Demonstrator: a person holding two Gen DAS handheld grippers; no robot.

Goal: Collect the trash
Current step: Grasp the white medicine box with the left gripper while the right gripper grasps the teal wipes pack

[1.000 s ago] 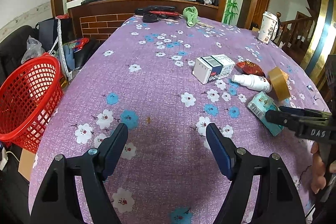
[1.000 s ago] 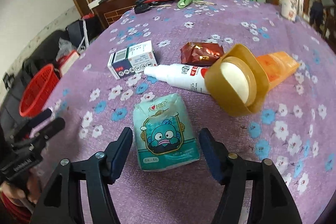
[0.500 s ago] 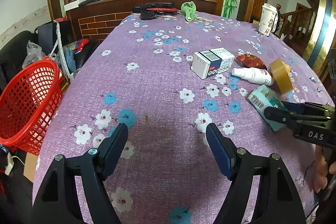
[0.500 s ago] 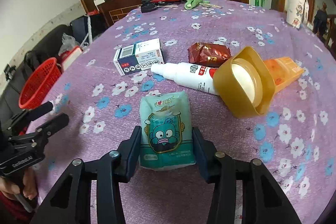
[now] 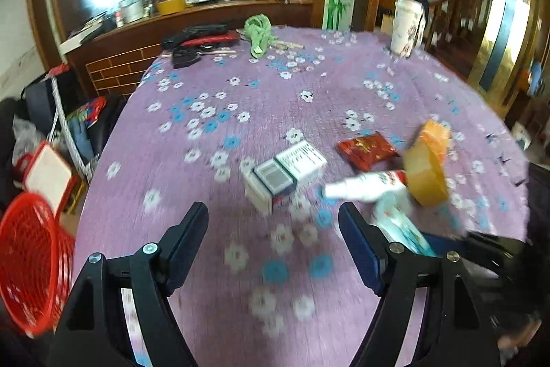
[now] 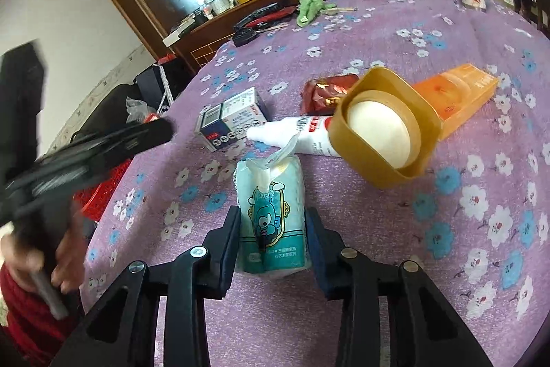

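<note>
1. Right tool [image 6: 272,236]: we are clamping it on the teal tissue pack [image 6: 273,212], one pad on each side. The pack is standing between the pads at the near edge of the surface [image 6: 447,23]; whether it is lifted clear of the purple cloth cannot be told.
2. Left tool [image 5: 273,239]: we are holding it spread wide and gripping nothing, pointed at the white carton [image 5: 285,174]. This view is motion-blurred.
3. Items waiting on the surface, as the right wrist view shows: the white carton [image 6: 232,119], the white tube [image 6: 295,136], the red wrapper [image 6: 326,92], the orange box [image 6: 457,95] and the tan tape roll [image 6: 385,126]. The tape roll is leaning over the tube and the orange box, and the wrapper is lying just behind it.
4. Red basket [image 5: 31,267]: it is sitting off the left edge of the surface, below the surface level. No collected item is visible inside it, though only part of it is in view.
5. Progress, in our judgement: we are at an early stage. One item is in the grip and not yet deposited; the five others are untouched.
6. Remaining work: we are expecting to carry the pack across to the basket, then clear the cluster one item at a time.
</note>
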